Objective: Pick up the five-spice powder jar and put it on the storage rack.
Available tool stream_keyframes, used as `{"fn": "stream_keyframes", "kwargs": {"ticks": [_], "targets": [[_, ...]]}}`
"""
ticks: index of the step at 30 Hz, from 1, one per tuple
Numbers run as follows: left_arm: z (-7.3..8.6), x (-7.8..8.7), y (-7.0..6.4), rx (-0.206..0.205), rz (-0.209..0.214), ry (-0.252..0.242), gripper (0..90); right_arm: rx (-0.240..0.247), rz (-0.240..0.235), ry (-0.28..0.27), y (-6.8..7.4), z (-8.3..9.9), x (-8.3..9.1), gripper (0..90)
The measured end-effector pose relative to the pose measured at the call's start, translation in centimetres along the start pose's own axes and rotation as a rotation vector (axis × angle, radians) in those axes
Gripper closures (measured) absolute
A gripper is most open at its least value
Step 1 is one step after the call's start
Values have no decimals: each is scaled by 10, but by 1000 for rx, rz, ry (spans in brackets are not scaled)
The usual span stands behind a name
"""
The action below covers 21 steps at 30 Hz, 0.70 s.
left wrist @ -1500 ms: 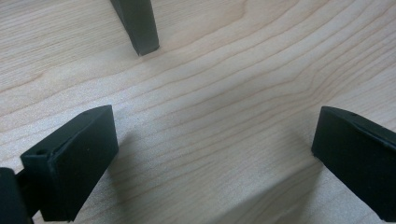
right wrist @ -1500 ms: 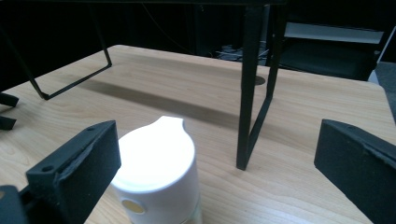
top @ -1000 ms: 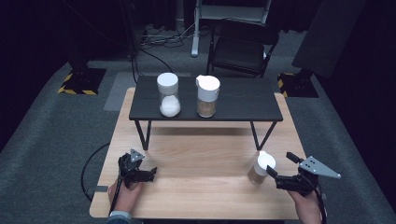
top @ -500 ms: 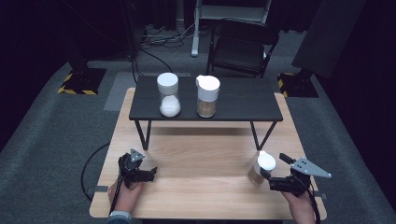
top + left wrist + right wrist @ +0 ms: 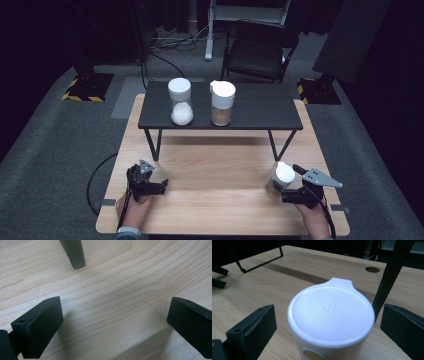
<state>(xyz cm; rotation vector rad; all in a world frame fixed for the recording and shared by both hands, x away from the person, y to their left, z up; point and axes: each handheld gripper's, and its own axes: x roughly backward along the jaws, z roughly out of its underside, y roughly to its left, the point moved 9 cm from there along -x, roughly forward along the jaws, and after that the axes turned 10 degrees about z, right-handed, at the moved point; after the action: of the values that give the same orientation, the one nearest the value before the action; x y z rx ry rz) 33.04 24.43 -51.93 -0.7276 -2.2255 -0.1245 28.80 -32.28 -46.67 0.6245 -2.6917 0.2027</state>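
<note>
A small jar (image 5: 281, 179) with a white lid and brownish contents stands upright on the wooden table (image 5: 220, 165) at the front right. My right gripper (image 5: 289, 194) is open just behind it, and the jar's lid (image 5: 331, 312) sits between the two jaws with a gap on each side. At the front left, my left gripper (image 5: 159, 186) is open low over bare wood (image 5: 112, 302) with nothing between its jaws. A black leg (image 5: 74, 253) of the riser stands just ahead of it.
A low black riser (image 5: 260, 107) spans the back of the table. On it stand a jar of white powder (image 5: 180, 102) and a taller jar of brown contents (image 5: 222, 103), both white-lidded. A black chair (image 5: 257, 50) stands beyond the table.
My right gripper has moved left and closed in on the small jar, so its jaws now flank the jar. The jar and the left gripper have stayed where they were.
</note>
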Motion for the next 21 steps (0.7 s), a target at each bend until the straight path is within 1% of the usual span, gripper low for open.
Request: {"fn": "stream_keyframes", "kwargs": {"ticks": [7,11,15,21], "targets": [[0,0,0,0,0,0,1,26,-2,20,2,5,-8,2],[0,0,0,0,0,0,1,19,-12,33,1,12,-11,6],[0,0,0,0,0,0,1,45,-17,38,2,16,-14,9],[0,0,0,0,0,0,1,71,-22,54,6,19,-18,10]]}}
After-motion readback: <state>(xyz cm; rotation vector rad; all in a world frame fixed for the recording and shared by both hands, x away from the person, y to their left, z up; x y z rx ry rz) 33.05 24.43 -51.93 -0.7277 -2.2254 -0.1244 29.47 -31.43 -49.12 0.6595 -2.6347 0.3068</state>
